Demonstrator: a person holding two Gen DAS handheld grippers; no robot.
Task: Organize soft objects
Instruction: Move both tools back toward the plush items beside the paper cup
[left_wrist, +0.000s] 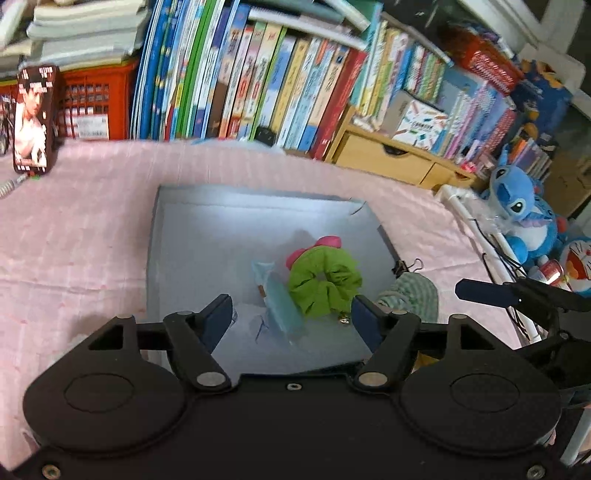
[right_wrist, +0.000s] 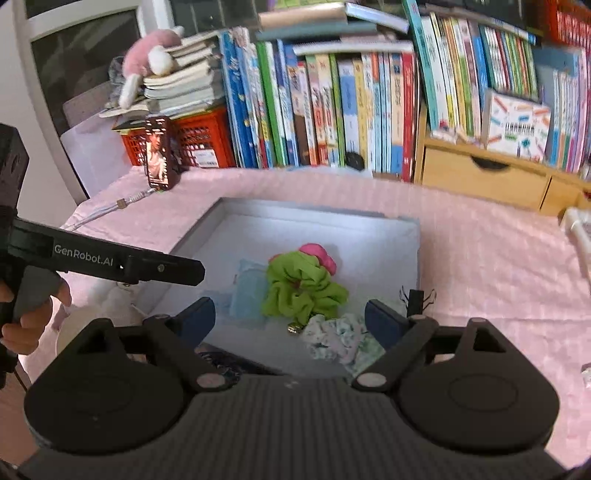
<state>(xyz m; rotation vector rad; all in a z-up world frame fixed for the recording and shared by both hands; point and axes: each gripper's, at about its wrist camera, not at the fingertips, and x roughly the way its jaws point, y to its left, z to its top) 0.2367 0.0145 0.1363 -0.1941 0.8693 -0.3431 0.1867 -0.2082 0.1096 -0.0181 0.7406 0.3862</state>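
The grey tray (right_wrist: 413, 243) holds 1 green scrunchie (right_wrist: 301, 291), 1 pink scrunchie (right_wrist: 319, 254) and 1 blue packet (right_wrist: 249, 295); 1 pale patterned scrunchie (right_wrist: 338, 338) lies at its near edge. Left gripper (left_wrist: 291, 317) and right gripper (right_wrist: 290, 321) both gape wide, empty.

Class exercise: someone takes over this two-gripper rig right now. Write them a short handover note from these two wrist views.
Left gripper: open, empty, over the near edge of the grey tray.
Right gripper: open, empty, over the striped scrunchie.
Done: green scrunchie, pink scrunchie and light blue cloth lie in the tray.
Left: the striped scrunchie sits at the tray's near right corner; whether it is fully inside is unclear. Check it.
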